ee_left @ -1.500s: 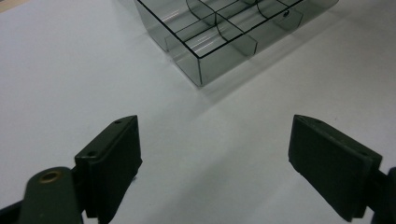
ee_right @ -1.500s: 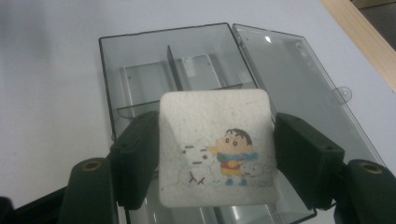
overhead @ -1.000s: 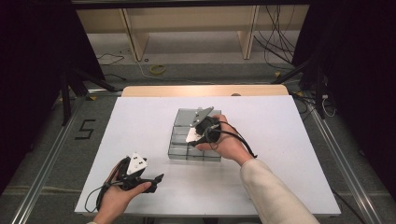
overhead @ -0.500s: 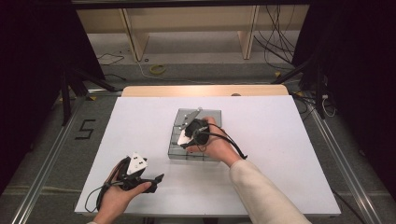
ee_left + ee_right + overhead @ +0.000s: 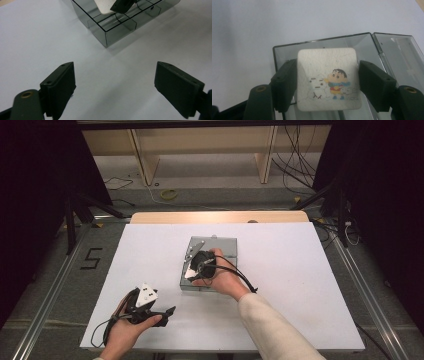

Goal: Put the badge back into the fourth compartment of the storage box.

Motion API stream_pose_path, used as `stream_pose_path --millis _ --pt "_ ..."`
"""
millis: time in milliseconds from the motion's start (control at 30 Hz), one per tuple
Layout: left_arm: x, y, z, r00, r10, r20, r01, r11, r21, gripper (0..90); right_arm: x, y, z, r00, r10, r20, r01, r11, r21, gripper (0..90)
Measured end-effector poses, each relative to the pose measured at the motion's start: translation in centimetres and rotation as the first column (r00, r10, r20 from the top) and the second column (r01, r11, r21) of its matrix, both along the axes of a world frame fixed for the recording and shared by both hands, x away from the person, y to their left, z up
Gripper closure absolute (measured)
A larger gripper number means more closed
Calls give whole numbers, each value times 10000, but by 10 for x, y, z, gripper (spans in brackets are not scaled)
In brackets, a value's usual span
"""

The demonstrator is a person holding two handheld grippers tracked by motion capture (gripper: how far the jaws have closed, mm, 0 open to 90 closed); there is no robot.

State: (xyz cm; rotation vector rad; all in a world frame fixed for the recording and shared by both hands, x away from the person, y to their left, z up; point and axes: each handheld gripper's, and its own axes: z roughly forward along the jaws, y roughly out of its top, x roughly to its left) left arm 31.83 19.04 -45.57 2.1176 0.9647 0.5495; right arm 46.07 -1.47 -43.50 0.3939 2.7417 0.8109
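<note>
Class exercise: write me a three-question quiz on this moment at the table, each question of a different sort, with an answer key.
1. True or false: the right tongs are shut on a white tile with a cartoon picture.
2. Multiple choice: the left tongs are (A) holding the tile, (B) open over the bare white table, (C) inside the box.
3. Short answer: what is the tile held above?

Key
1. True; both jaws press its sides.
2. B; the jaws stand wide apart with nothing between them.
3. A clear grey box with compartments, standing near the middle of the table.
</note>
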Motion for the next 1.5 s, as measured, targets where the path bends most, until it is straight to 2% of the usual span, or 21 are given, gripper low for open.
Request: stream_pose_path --millis 167,300,400,467,567,767,933,1133,1233,1300,1333,1367,1500 --pt "0 0 0 10000 -17 -10 17 10000 0 164 -1 5 -3 9998 -144 -100 142 9998 -122 338" --pt "0 0 0 10000 -18 4 18 10000 -6 164 0 7 -5 9997 -161 -178 161 9999 -10 335" --pt "0 0 0 10000 -24 -6 24 10000 -4 164 0 8 -6 9995 -244 -190 248 9994 232 310" --pt "0 0 0 10000 -24 -5 24 10000 -8 165 0 7 -5 9986 -286 -439 311 9979 570 293" --pt "0 0 0 10000 -36 -14 36 10000 -8 165 1 4 -3 9981 -334 -508 378 9955 871 288" --pt "0 0 0 10000 -23 -11 23 10000 -3 165 3 -4 0 9957 -685 -626 749 9914 1068 272" --pt "0 0 0 10000 -37 -27 37 10000 -7 165 3 -18 3 9927 -965 -731 1059 9847 1386 249" --pt "0 0 0 10000 -8 -22 8 10000 5 165 1 -44 8 9902 -1175 -761 1291 9767 1715 231" --pt "0 0 0 10000 0 -26 0 10000 15 165 -2 -60 11 9838 -1526 -940 1679 9682 1855 221" --pt "0 -1 -1 10000 0 -49 0 10000 3 165 -1 -71 12 9847 -1551 -797 1680 9660 1963 214" --pt "0 -1 -1 10000 -8 -46 9 10000 23 165 -2 -76 13 9810 -1733 -876 1877 9617 1997 212" --pt "0 -1 -1 10000 -6 -31 6 10000 17 165 -2 -81 13 9820 -1704 -818 1838 9618 2027 211" --pt "0 -1 -1 10000 0 -50 0 10000 26 165 -3 -98 13 9764 -1961 -900 2113 9536 2143 200"
